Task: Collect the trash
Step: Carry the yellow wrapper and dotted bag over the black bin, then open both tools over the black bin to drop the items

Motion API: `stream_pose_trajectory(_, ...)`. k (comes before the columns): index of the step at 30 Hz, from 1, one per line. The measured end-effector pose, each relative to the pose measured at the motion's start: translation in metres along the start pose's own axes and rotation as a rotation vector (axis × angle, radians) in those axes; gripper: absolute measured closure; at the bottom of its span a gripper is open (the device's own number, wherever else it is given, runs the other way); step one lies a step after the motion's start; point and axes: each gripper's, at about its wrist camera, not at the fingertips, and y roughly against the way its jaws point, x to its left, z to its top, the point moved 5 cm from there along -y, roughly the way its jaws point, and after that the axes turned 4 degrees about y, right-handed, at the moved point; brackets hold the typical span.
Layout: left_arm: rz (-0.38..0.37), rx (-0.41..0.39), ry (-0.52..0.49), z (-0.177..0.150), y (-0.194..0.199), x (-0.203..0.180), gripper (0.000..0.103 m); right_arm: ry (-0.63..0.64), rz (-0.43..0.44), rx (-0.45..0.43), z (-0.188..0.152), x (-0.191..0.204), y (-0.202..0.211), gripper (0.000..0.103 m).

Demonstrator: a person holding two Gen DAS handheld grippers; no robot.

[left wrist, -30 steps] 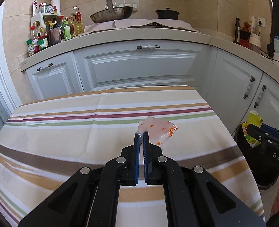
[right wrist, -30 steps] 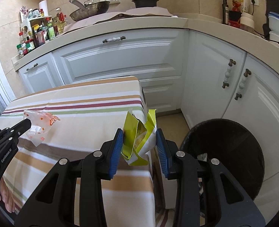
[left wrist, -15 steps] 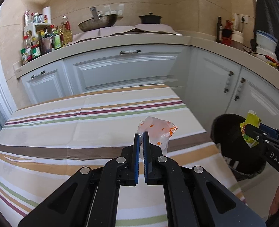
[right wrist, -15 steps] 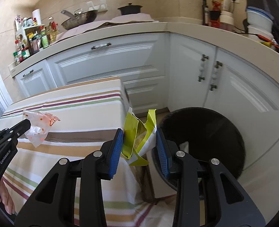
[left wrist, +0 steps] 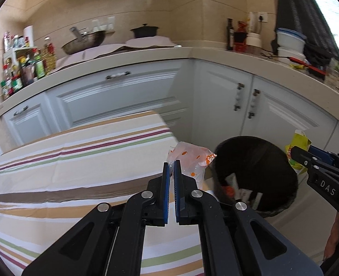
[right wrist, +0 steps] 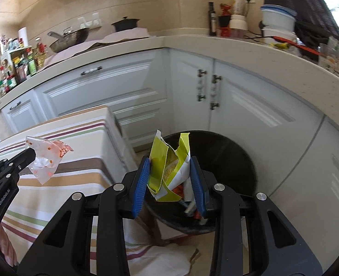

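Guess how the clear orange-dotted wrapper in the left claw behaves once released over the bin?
Probably floppy: the clear orange-dotted wrapper sags crumpled from the left claw, holding no shape. Likely very light, being thin see-through film, so it may flutter and drift rather than drop straight into the black bin. It could also cling to the blue pads, since the shut claw pinches only a thin edge.

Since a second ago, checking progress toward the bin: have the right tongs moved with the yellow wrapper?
Yes. The right tongs, shut on the yellow wrapper, moved from beside the striped table to over the black bin.
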Motion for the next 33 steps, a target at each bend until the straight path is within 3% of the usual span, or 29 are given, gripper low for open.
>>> stream_pose_trajectory(15,-0.104,-0.033,-0.069,0.025,-0.034,-0.072,0.099,-0.038,-0.11,-0.028,0.012,-0.063,-0.011,0.068)
stream_pose_trajectory(30,-0.122,-0.001,-0.105,0.034,-0.095,-0.111,0.098,-0.065,-0.14,-0.019,0.018,-0.09,-0.051,0.066)
stream_pose_trajectory(32,-0.119,0.015,-0.11,0.032,-0.103,-0.113,0.092,-0.079,-0.144,-0.007,0.017,-0.095,-0.058,0.061)
stream_pose_trajectory(33,-0.117,0.02,-0.113,0.032,-0.105,-0.114,0.08,-0.084,-0.147,-0.007,0.017,-0.097,-0.059,0.061)
